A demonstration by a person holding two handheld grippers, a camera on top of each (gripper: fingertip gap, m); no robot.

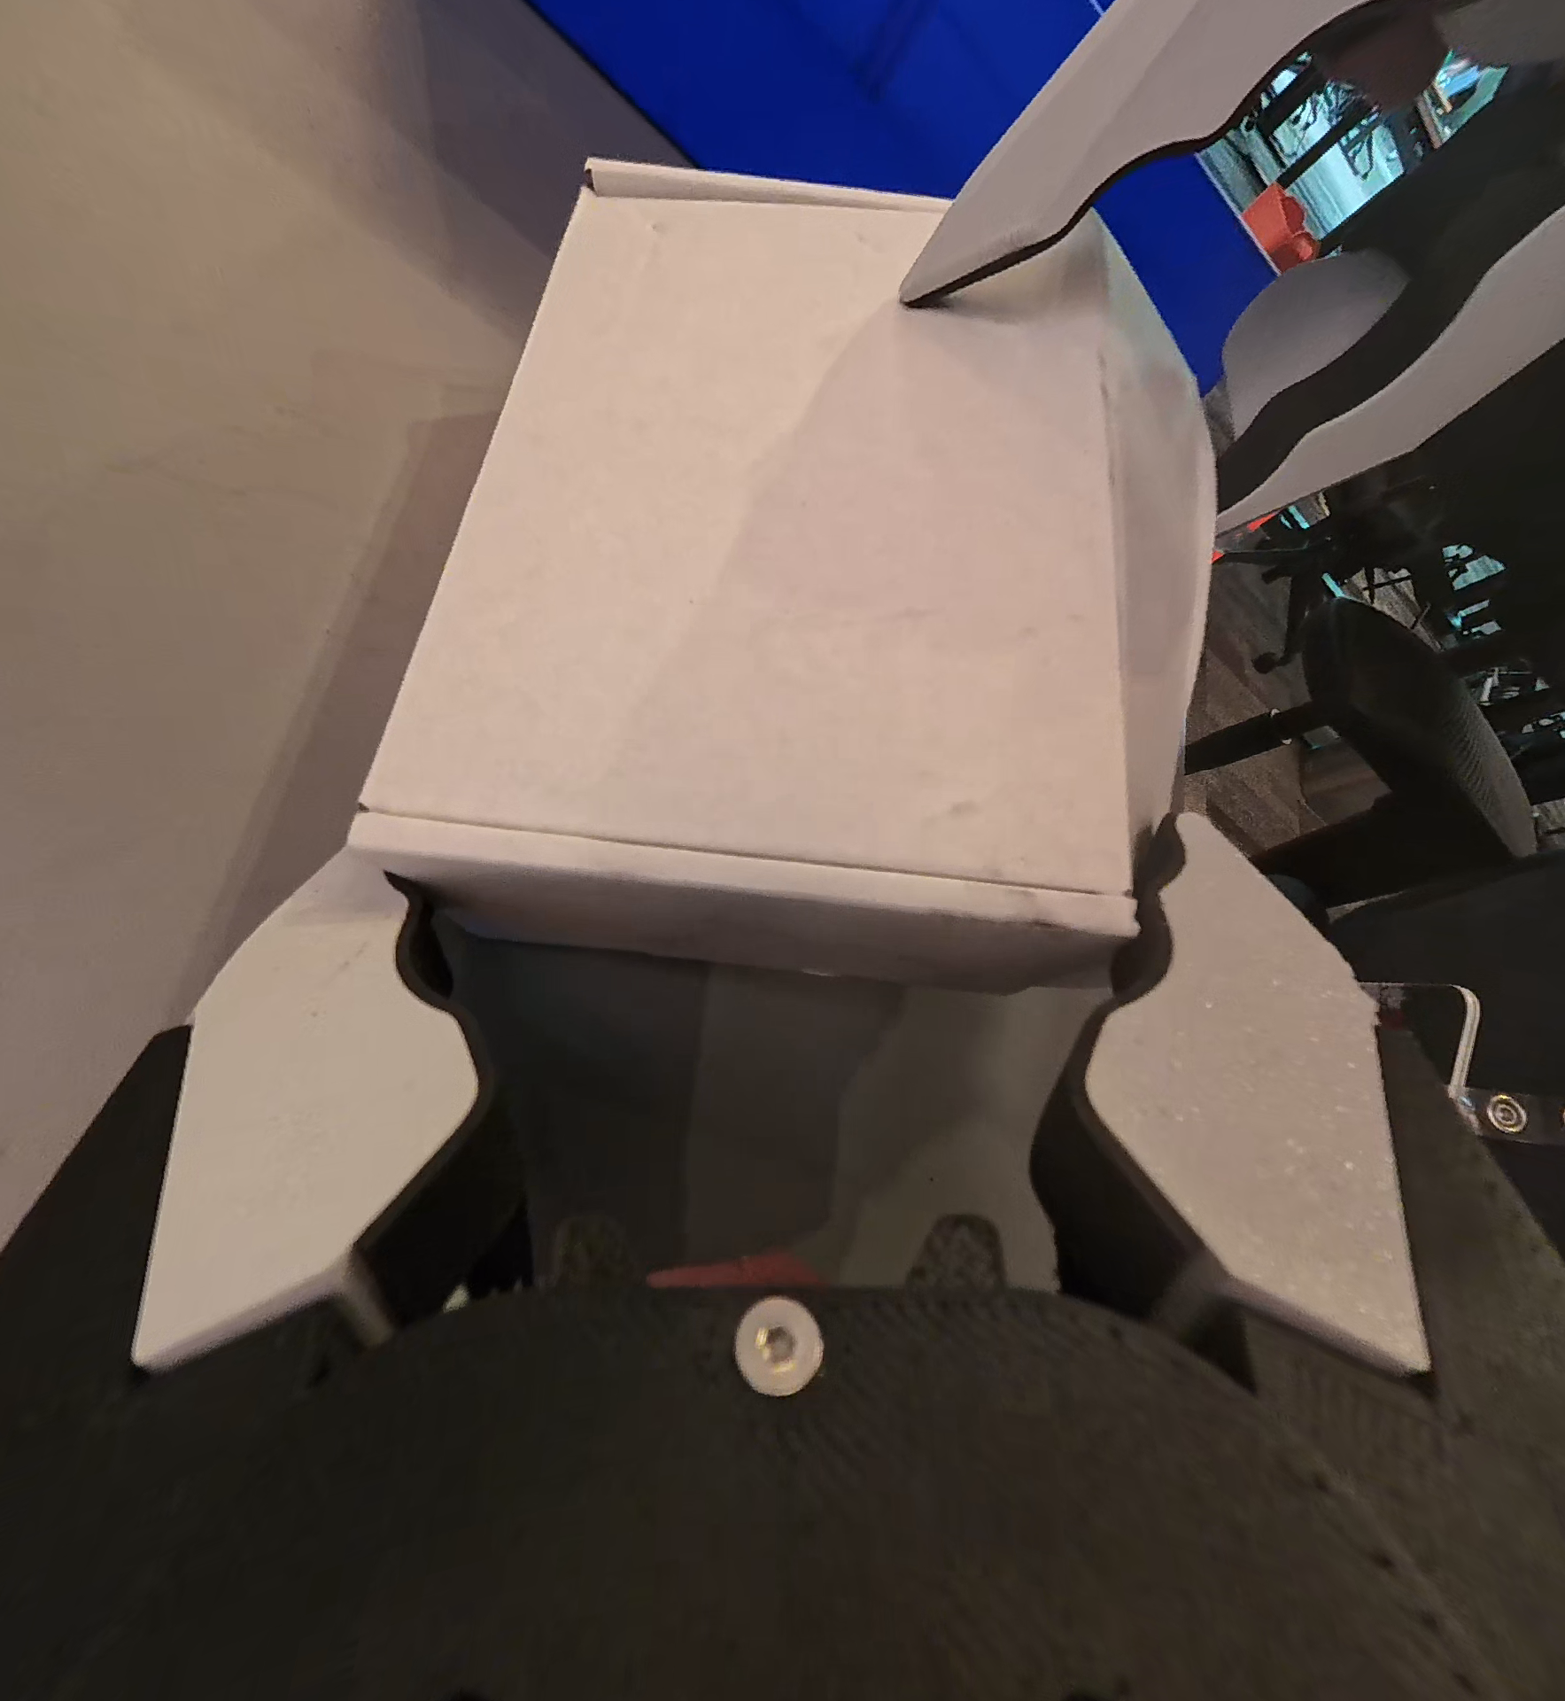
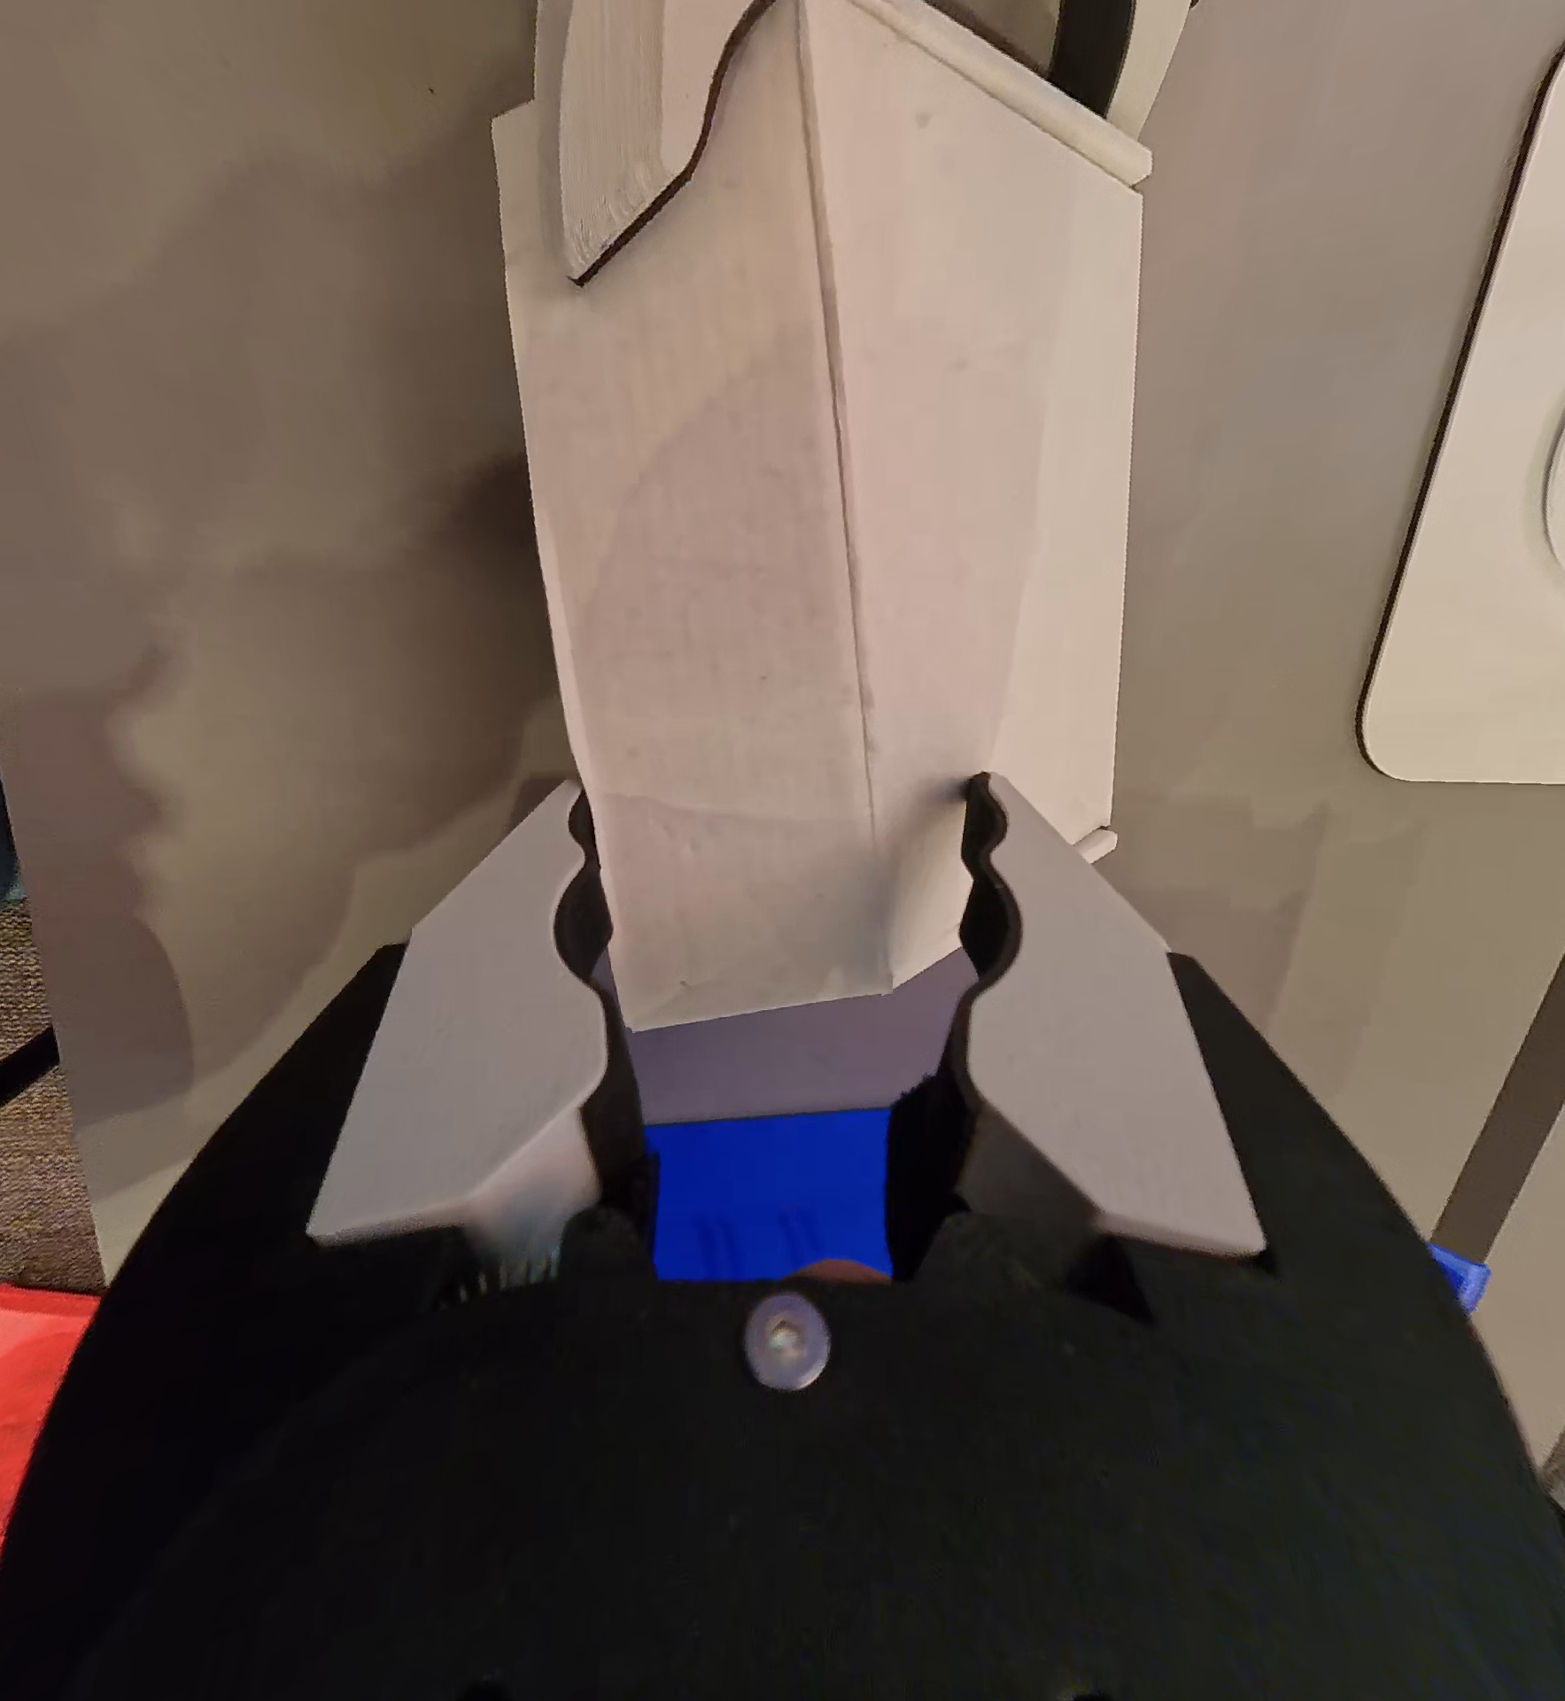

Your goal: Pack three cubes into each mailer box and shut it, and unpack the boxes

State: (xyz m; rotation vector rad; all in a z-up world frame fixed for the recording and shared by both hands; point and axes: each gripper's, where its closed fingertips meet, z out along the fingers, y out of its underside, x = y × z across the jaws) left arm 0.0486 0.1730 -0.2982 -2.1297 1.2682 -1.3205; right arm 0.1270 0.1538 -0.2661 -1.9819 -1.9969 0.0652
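A shut white mailer box (image 1: 760, 571) fills the left wrist view. My left gripper (image 1: 774, 884) is shut on its near end, one finger on each side. A finger of the right gripper (image 1: 1018, 184) touches the box's far right corner. In the right wrist view the same box (image 2: 723, 552) is seen corner-on, and my right gripper (image 2: 778, 801) is shut on its near end. A finger of the left gripper (image 2: 622, 147) lies on its far end. No cubes show.
A blue object (image 1: 806, 74) lies beyond the box and shows under it in the right wrist view (image 2: 760, 1187). A cream table top (image 1: 162, 460) is at left. A red thing (image 2: 5, 1436) is at lower left, a white panel (image 2: 1496, 460) at right. Office chairs (image 1: 1422, 718) stand at right.
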